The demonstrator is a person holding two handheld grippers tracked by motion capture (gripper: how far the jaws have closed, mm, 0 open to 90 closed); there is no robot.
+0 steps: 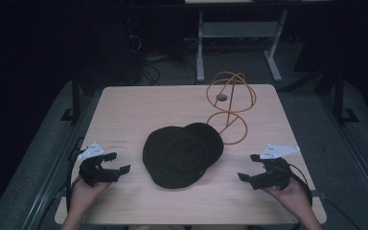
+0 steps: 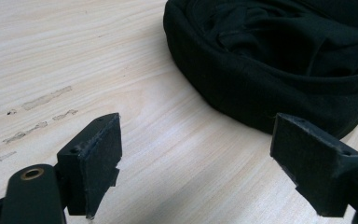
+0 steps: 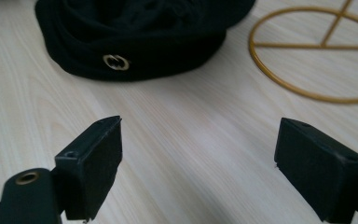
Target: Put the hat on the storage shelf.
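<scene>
Black cap [image 1: 182, 154] lying at the middle of the table [image 1: 139, 105], crown side down, brim toward the far right, just beside a gold wire stand [image 1: 230, 108]. Looks soft and light, likely to fold or sag when lifted; best taken at the thick rim band or the stiffer brim. Small metal emblem [image 3: 116, 62] on the near side, probably slippery. Left tool [image 1: 116, 163] and right tool [image 1: 249, 167] both spread wide, holding nothing, well apart from the cap on either side. Inside of the cap dark, folds hard to read; stand top partly lost against the dim floor.
</scene>
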